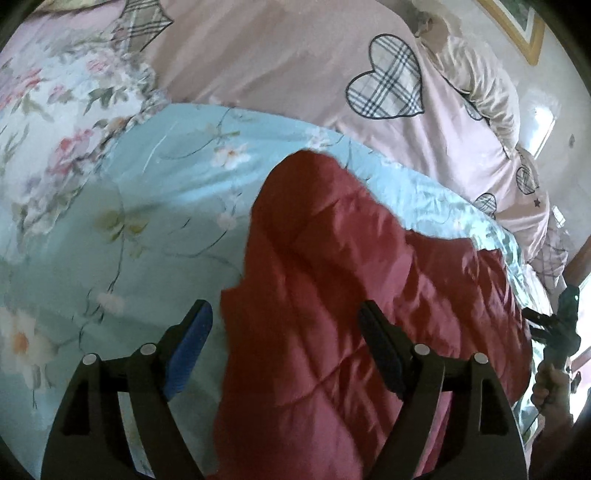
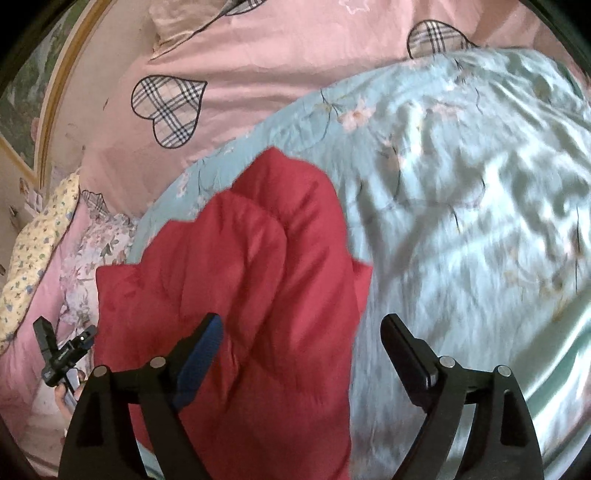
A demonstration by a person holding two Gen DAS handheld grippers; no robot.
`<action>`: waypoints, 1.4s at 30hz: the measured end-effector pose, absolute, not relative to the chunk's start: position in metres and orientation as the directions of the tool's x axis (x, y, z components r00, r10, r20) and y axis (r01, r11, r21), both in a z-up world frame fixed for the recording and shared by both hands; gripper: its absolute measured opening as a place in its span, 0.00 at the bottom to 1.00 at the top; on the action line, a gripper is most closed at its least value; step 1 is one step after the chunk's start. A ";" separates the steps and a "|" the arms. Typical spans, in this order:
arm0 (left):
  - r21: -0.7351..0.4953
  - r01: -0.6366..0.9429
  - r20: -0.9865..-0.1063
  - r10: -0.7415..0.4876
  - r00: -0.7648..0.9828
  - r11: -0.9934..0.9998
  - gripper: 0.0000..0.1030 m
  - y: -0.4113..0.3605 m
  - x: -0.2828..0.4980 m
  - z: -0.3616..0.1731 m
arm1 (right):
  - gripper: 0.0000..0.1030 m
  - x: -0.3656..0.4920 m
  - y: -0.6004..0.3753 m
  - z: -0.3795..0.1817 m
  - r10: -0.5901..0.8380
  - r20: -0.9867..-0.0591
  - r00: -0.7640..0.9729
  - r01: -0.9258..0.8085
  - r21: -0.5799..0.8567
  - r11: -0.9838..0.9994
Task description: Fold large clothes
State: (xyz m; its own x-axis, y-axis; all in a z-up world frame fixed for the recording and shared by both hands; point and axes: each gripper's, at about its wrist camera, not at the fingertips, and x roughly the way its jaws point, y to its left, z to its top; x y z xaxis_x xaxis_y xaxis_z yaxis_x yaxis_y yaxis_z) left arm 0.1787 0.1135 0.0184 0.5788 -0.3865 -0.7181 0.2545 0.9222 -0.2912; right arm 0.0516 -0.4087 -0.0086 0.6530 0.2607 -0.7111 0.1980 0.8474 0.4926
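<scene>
Bedding fills both views: a pale blue floral quilt (image 1: 155,206) lies spread over a pink cover with plaid hearts (image 1: 280,62), and a gold picture frame (image 1: 524,33) shows on the far wall. On the blue quilt lies the task's garment, a red quilted jacket (image 1: 332,295), bunched and folded over itself, its near part running under both cameras. The left gripper (image 1: 286,334) hangs above it with jaws spread wide, nothing pinched; its left blue pad (image 1: 192,354) sits over the blue quilt just beside the jacket's edge, its right finger over red cloth. The right gripper (image 2: 303,350) is wide too and grips nothing, with its left pad over the jacket and its right finger over the blue quilt. From the right wrist view, the other gripper shows small at the near left. A cream floral pillow (image 2: 33,251) rests at the left.
</scene>
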 end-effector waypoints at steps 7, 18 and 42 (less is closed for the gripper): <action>-0.269 0.289 -0.737 -0.390 0.552 0.919 0.79 0.082 0.218 0.025 | 0.87 0.109 -0.423 0.005 0.246 -0.722 0.647 0.175 0.455 0.873; -0.256 0.275 -0.757 -0.369 0.539 0.927 0.11 0.072 0.241 0.026 | 0.16 0.145 -0.413 0.014 0.202 -0.729 0.654 0.165 0.399 0.902; -0.152 0.185 -0.829 -0.227 0.511 0.971 0.11 0.033 0.301 -0.031 | 0.10 0.177 -0.419 -0.028 -0.013 -0.793 0.609 0.350 0.254 0.902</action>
